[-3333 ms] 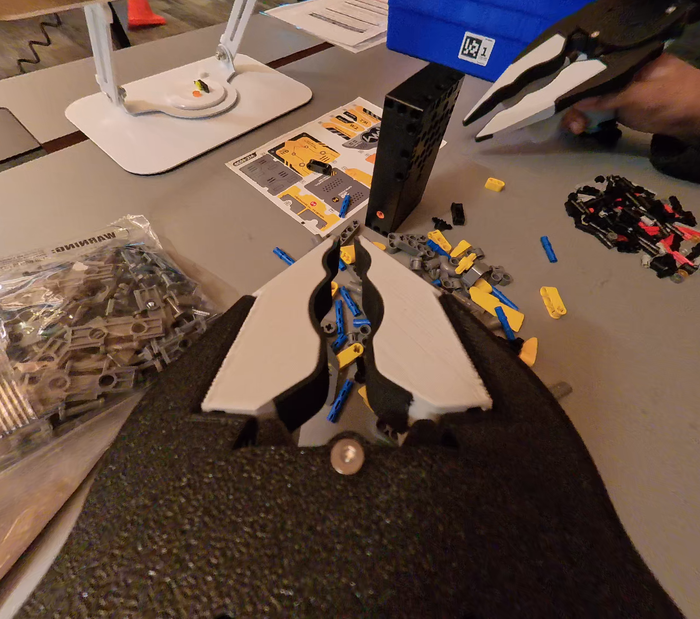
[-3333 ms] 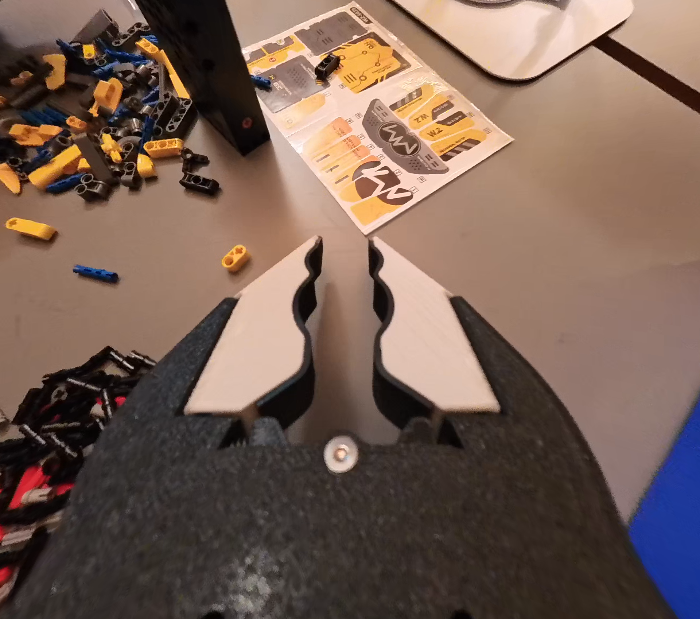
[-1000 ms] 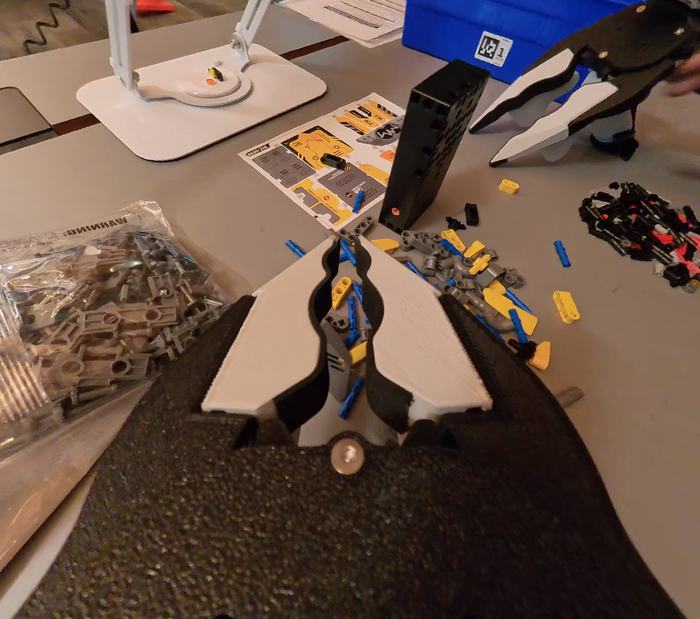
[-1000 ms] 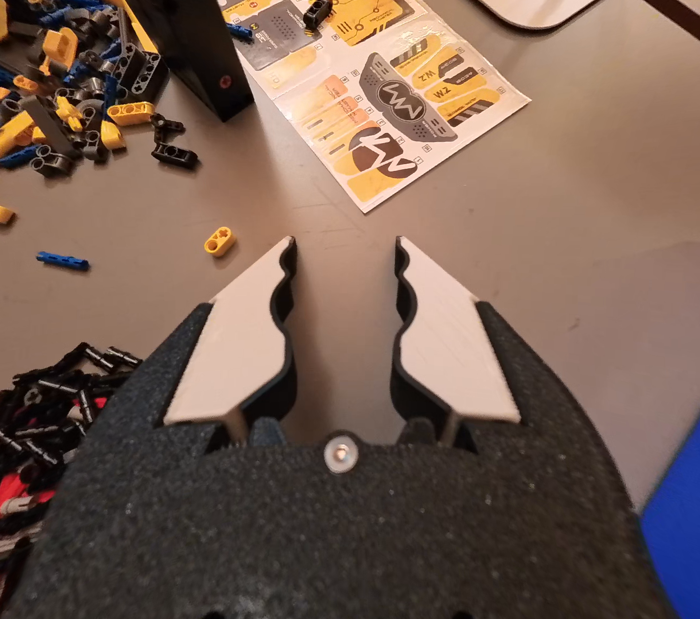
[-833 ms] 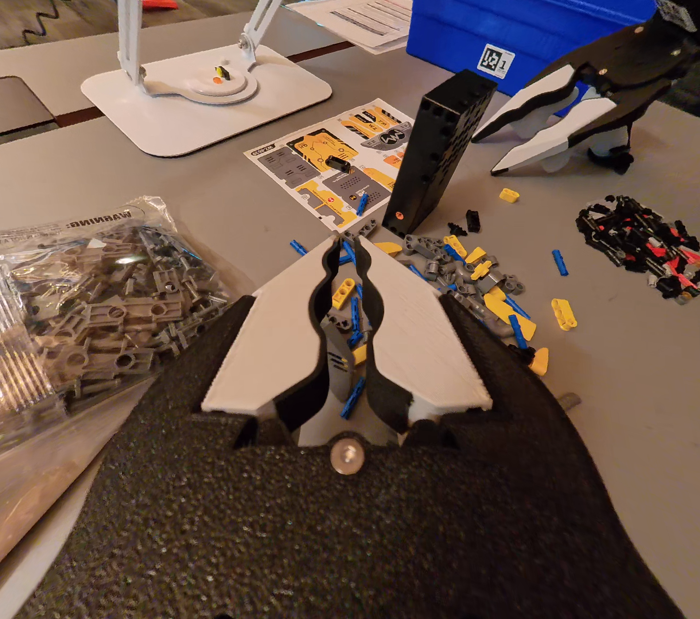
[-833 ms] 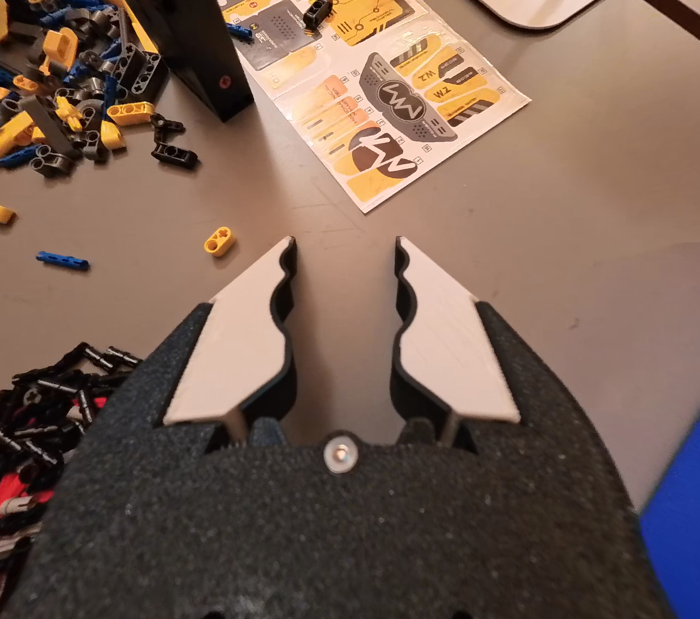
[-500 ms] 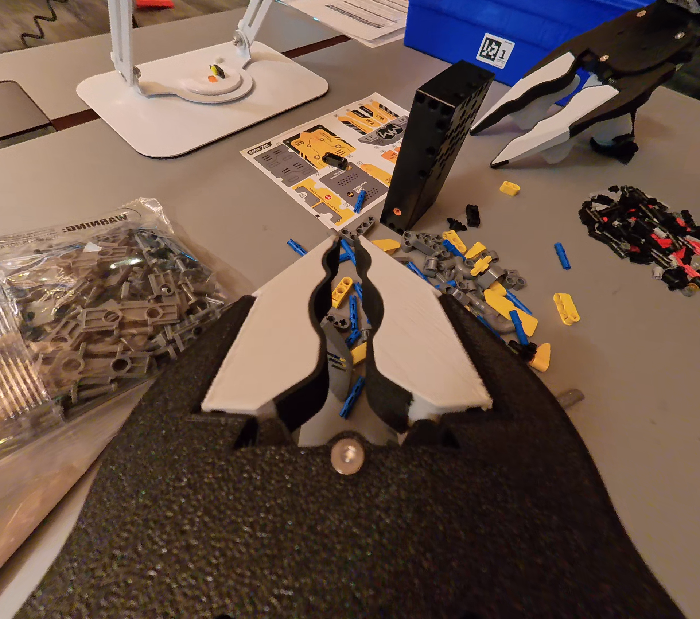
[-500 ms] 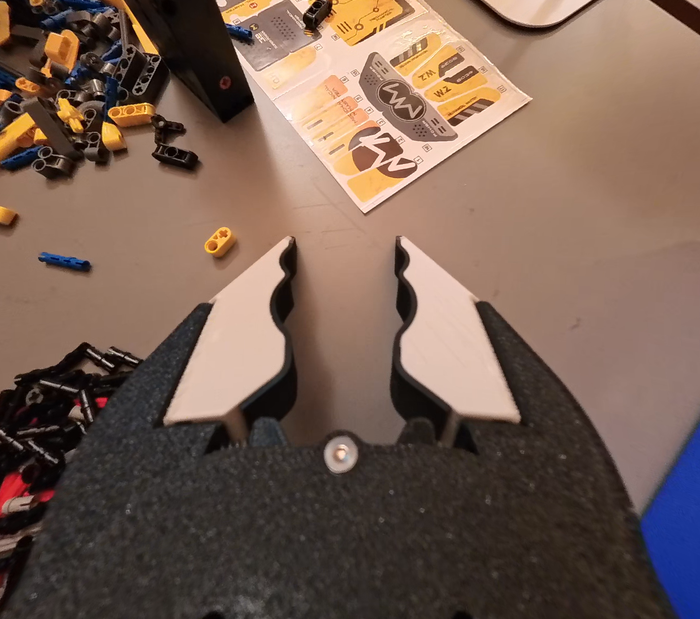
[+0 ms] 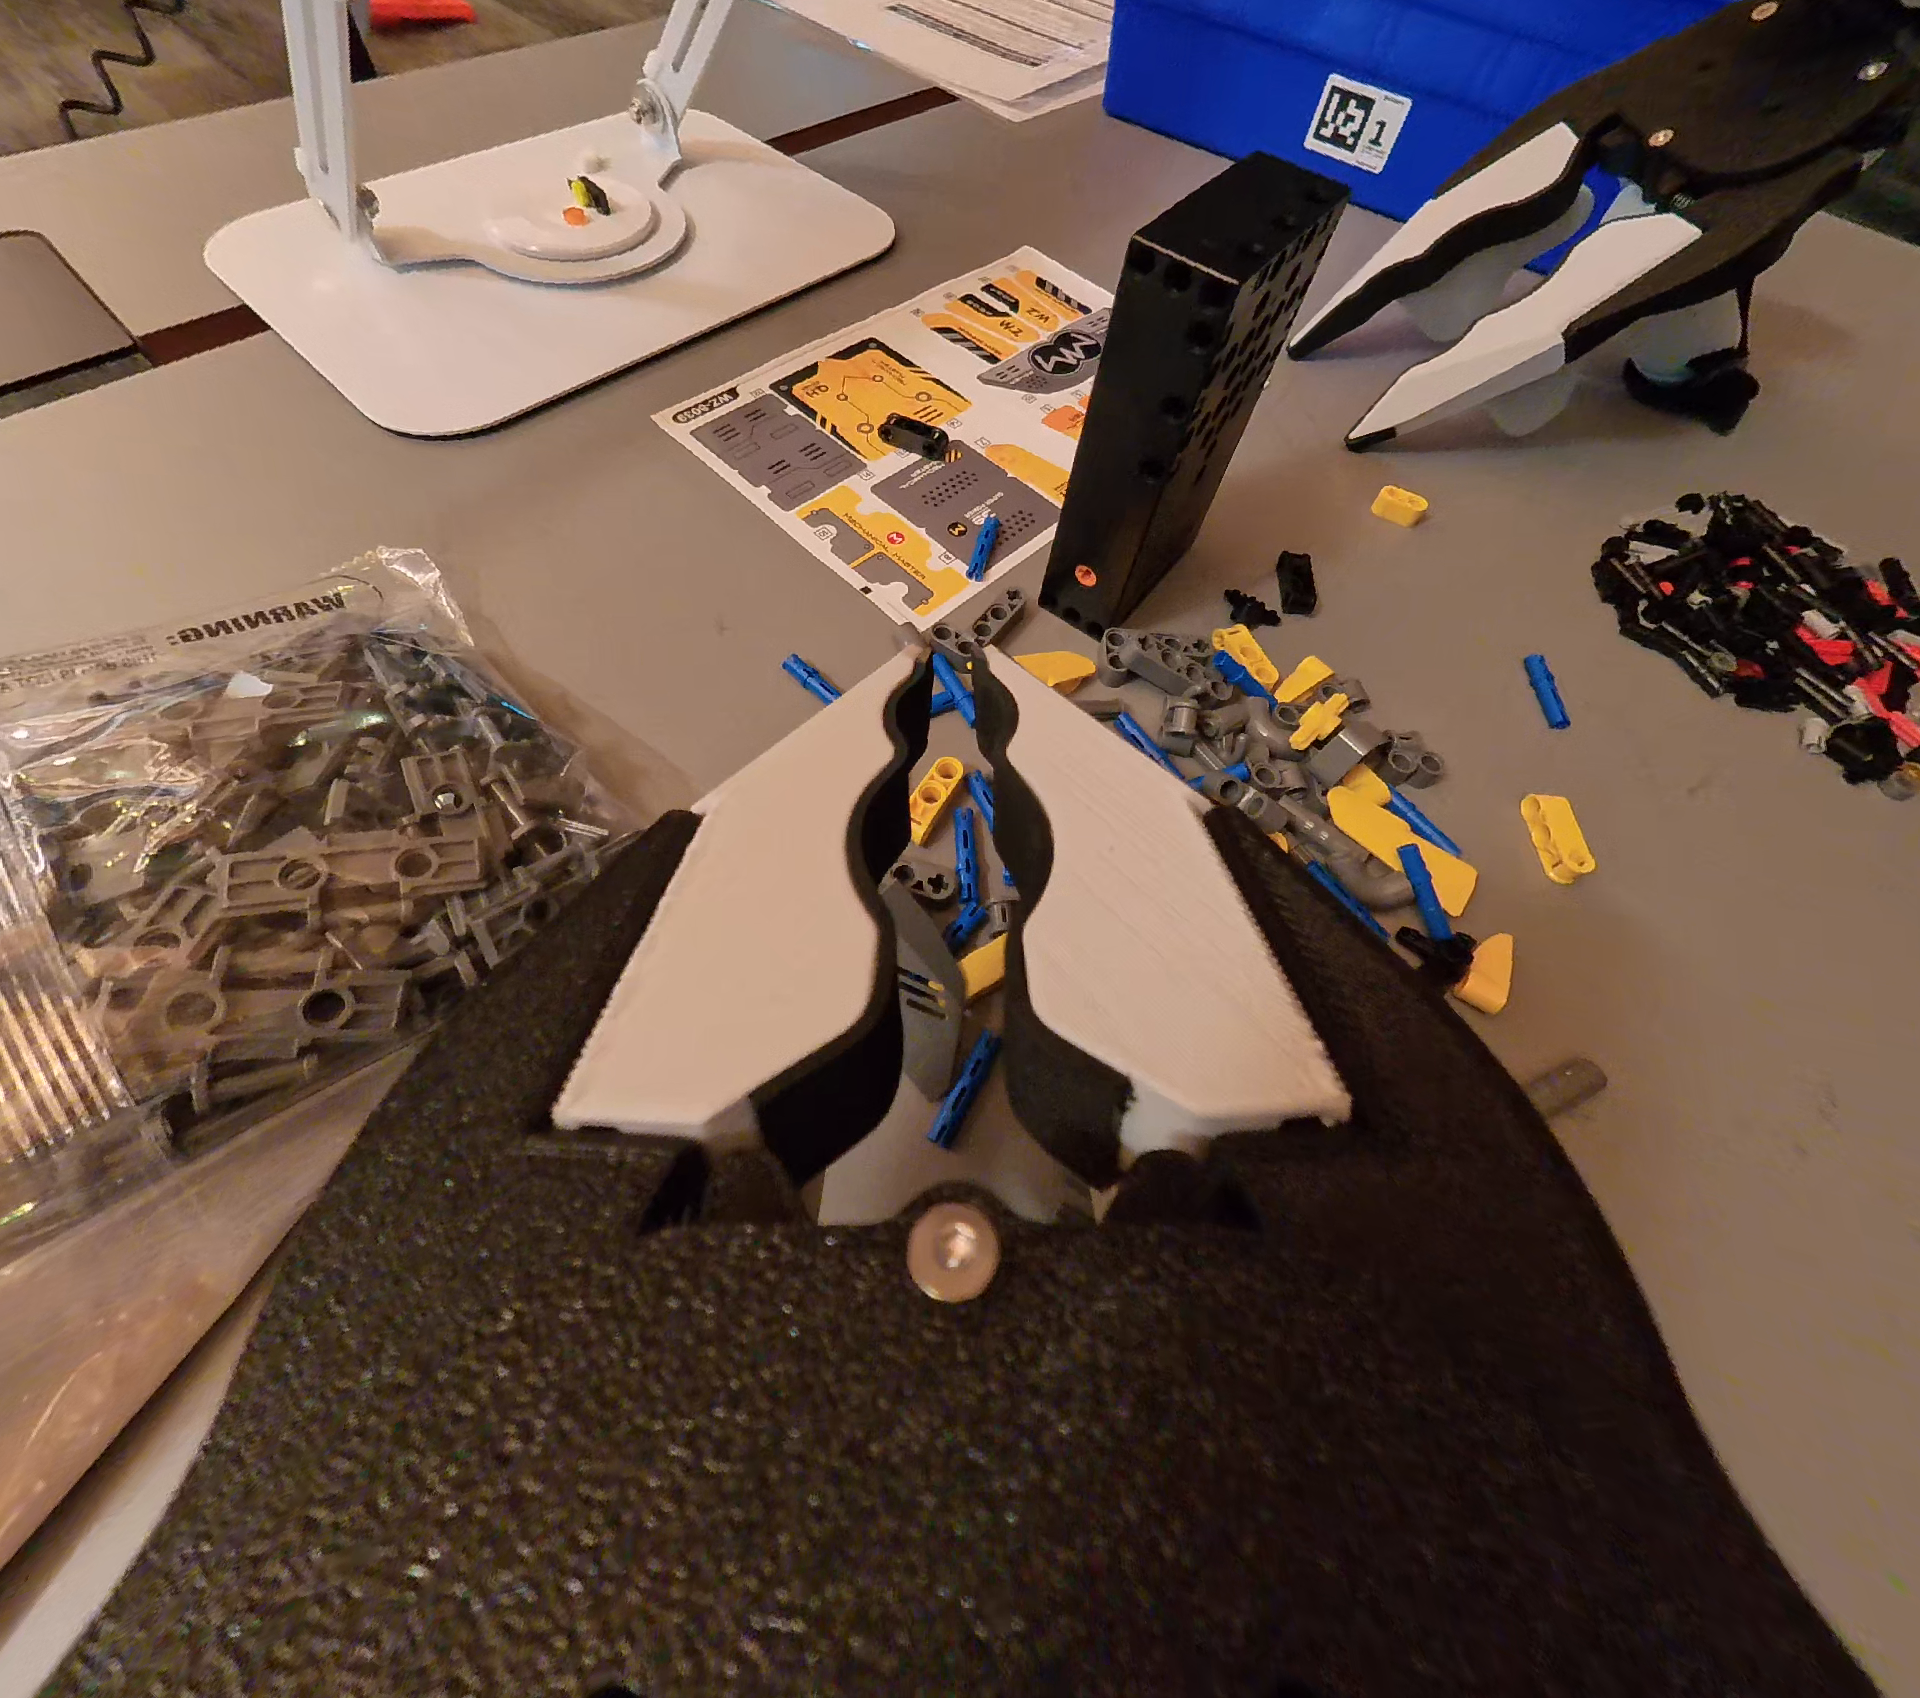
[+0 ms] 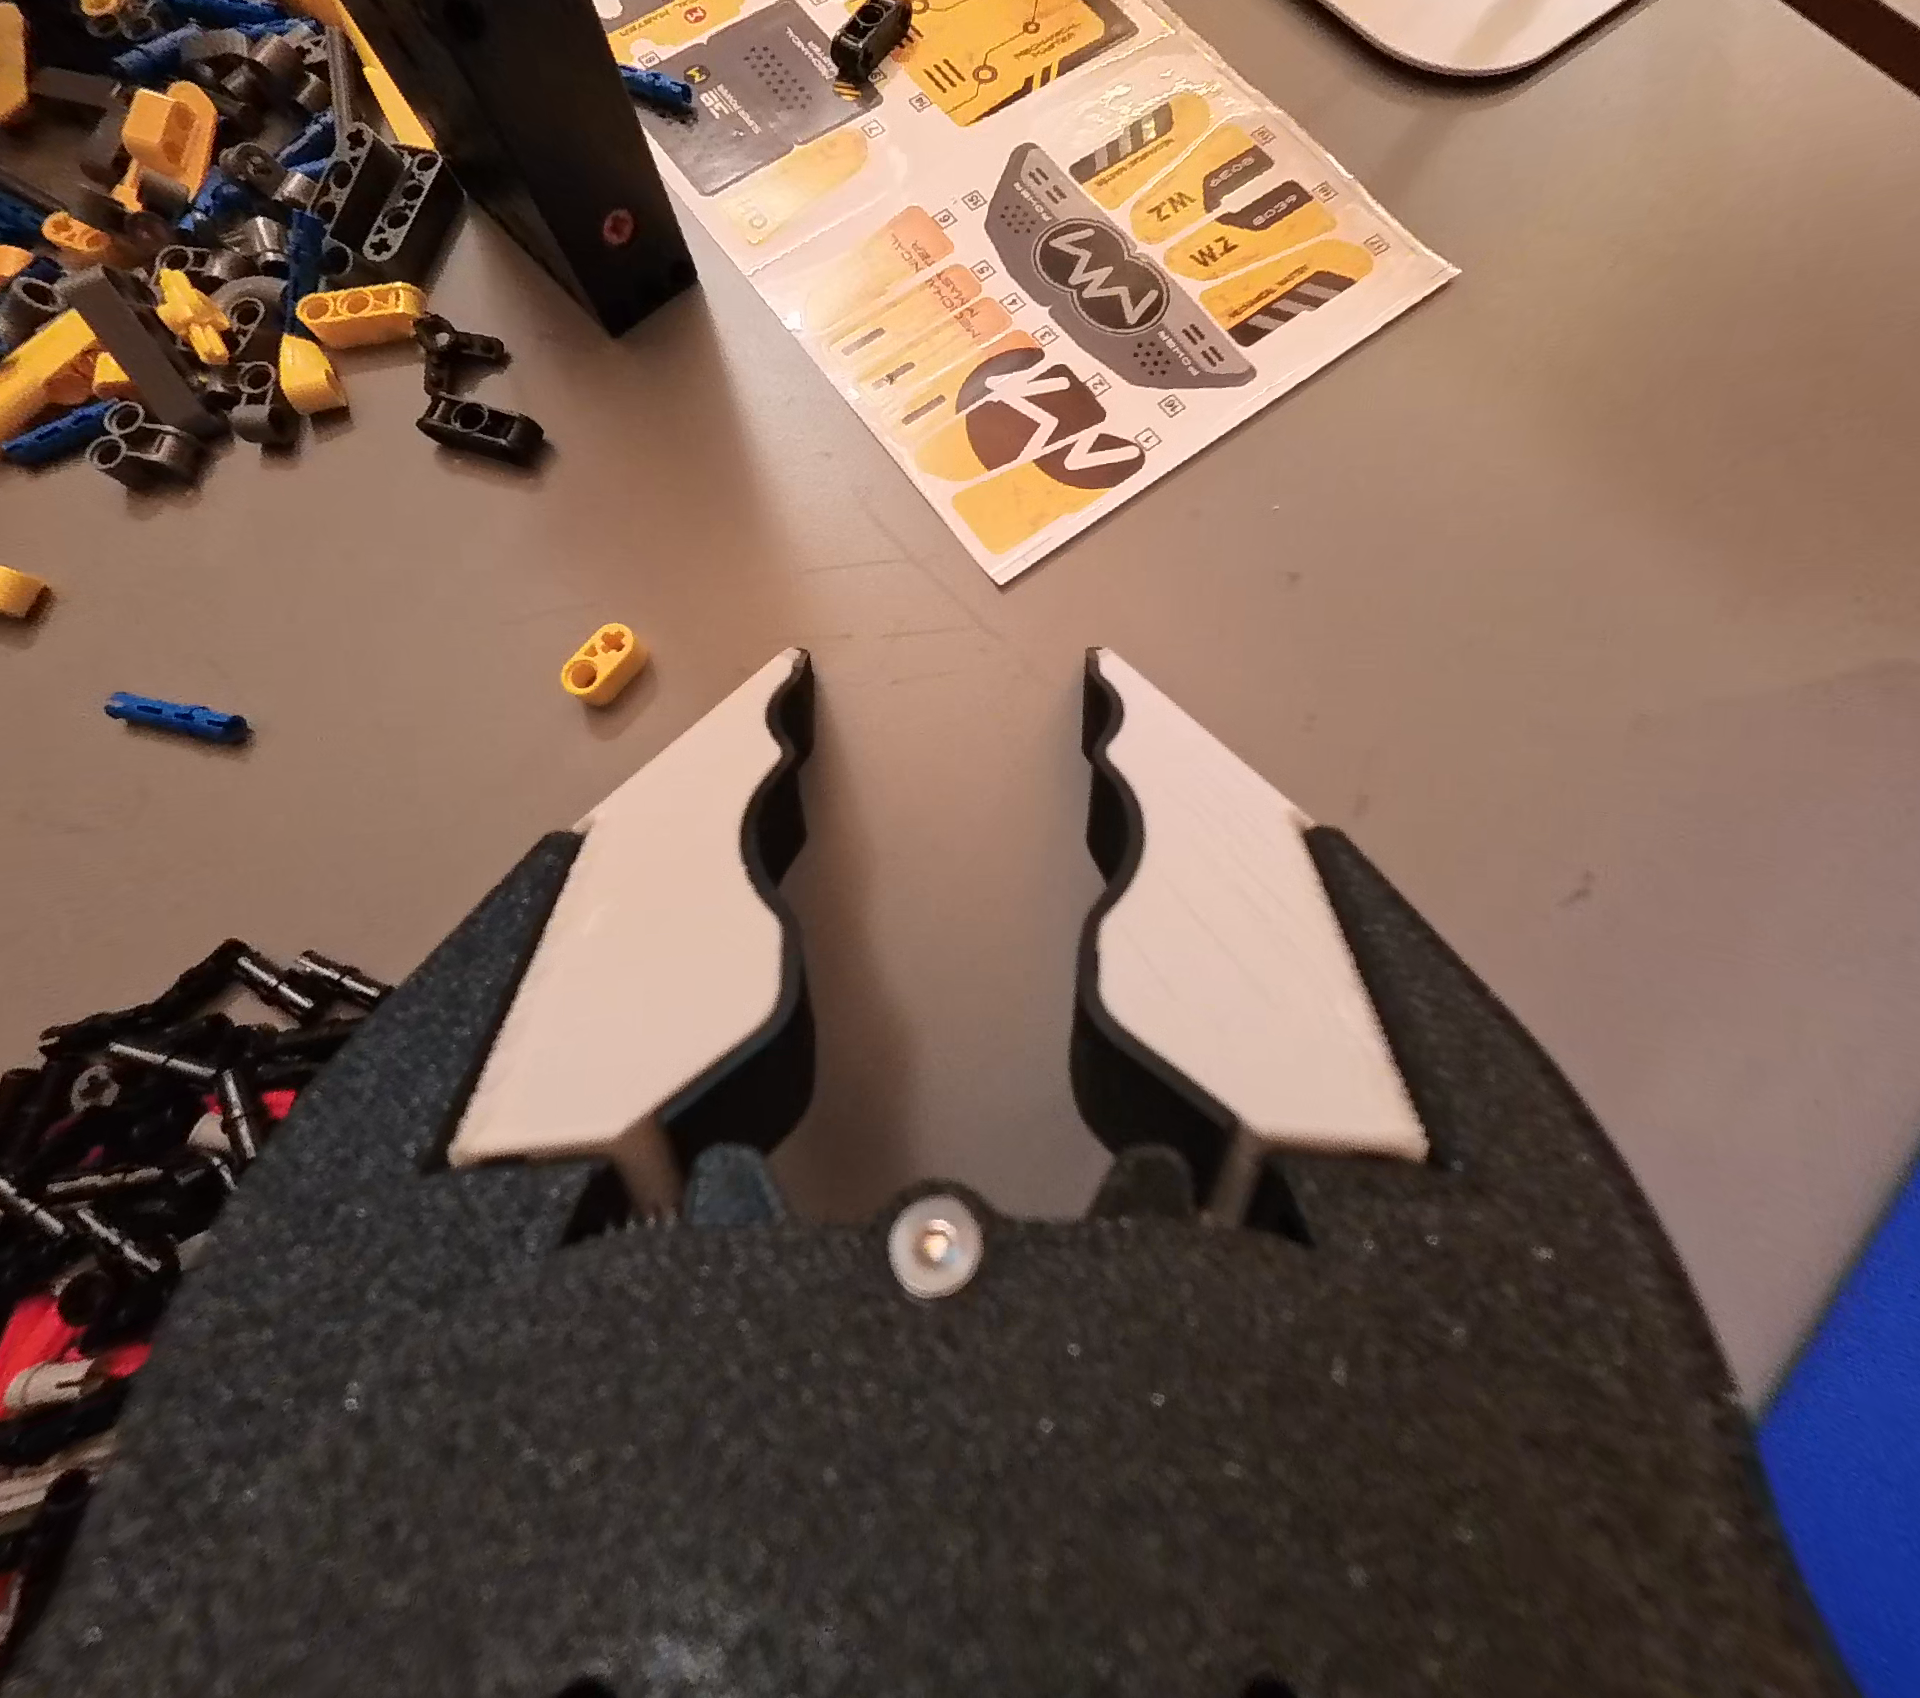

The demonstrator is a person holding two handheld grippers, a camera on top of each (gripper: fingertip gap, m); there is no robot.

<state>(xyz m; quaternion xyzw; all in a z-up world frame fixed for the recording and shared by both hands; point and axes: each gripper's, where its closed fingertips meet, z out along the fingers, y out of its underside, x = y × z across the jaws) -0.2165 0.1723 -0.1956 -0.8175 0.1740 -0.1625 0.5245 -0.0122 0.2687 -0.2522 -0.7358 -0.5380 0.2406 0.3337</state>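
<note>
Your left gripper (image 9: pixel 951 666) hides part of the mixed brick pile (image 9: pixel 1262 749) at frame centre; its tips are nearly closed, gripping nothing (contact unclear). Your right gripper (image 10: pixel 945 672) gapes wide over bare table (image 10: pixel 1558 661).

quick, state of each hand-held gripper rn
Left hand-held gripper: nearly shut, holding nothing, over the loose plastic building pieces.
Right hand-held gripper: open, empty.

Bare table (image 10: pixel 935 588) ahead of right tool (image 10: pixel 945 666); black block (image 10: pixel 468 38) upright beside.
</note>
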